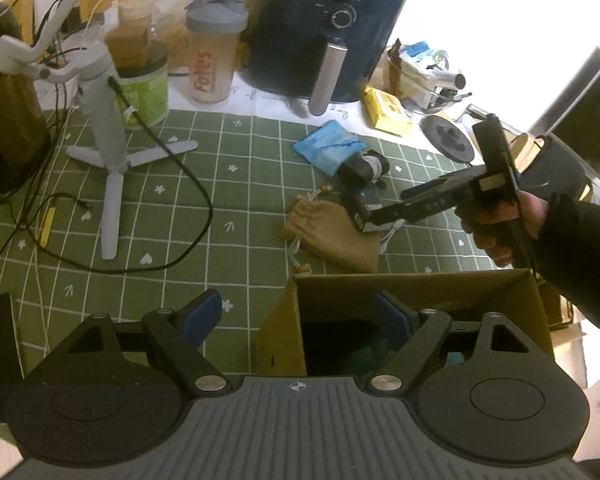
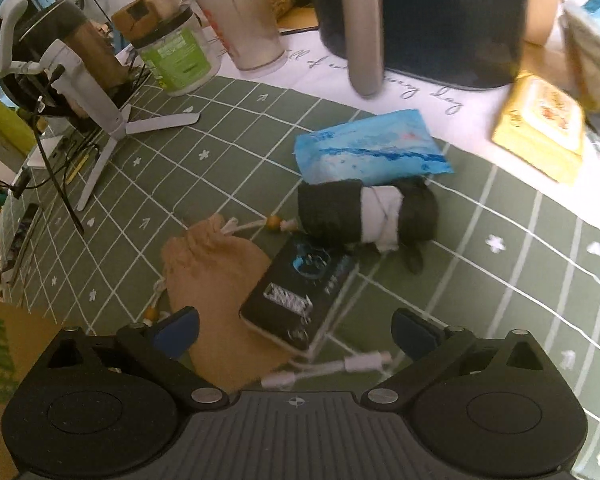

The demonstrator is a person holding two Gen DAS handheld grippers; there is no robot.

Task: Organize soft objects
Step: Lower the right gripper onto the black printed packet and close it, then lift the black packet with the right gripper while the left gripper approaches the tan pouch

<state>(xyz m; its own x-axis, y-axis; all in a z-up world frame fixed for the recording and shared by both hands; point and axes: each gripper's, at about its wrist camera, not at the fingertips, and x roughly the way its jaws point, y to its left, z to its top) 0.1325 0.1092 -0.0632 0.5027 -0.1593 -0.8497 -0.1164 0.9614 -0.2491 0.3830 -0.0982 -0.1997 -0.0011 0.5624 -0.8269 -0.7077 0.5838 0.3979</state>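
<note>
Right wrist view: the right gripper [image 2: 296, 330] is seen nearest, its blue-padded jaws spread wide with nothing pressed between them. Just beyond the pads, a black packaged box [image 2: 298, 294] is found lying tilted on the green grid mat [image 2: 500, 280], with a white cable [image 2: 340, 366] trailing beneath its near corner. To its left, touching it, a tan drawstring pouch [image 2: 216, 280] is laid flat, its beaded cords [image 2: 274, 223] stretched toward a rolled black-and-white cloth bundle [image 2: 370, 210]. Behind the bundle, and touching it, a blue plastic packet [image 2: 370, 146] is placed. Farther back, a yellow box [image 2: 540, 120], a dark air fryer [image 2: 420, 20], a shaker bottle [image 2: 236, 12] and a green-labelled jar [image 2: 176, 54] are lined along the mat's far edge, with a white tripod stand [image 2: 112, 120] at the left.

From the left wrist view, the left gripper [image 1: 300, 316] is seen spread open and empty, held over an open cardboard box [image 1: 420, 284] whose near wall lies between the pads; dark contents inside cannot be identified. Beyond the box, the other gripper is shown gripped by a hand [image 1: 500, 228] in a dark sleeve, its tip poised above the pouch and black box.
</note>
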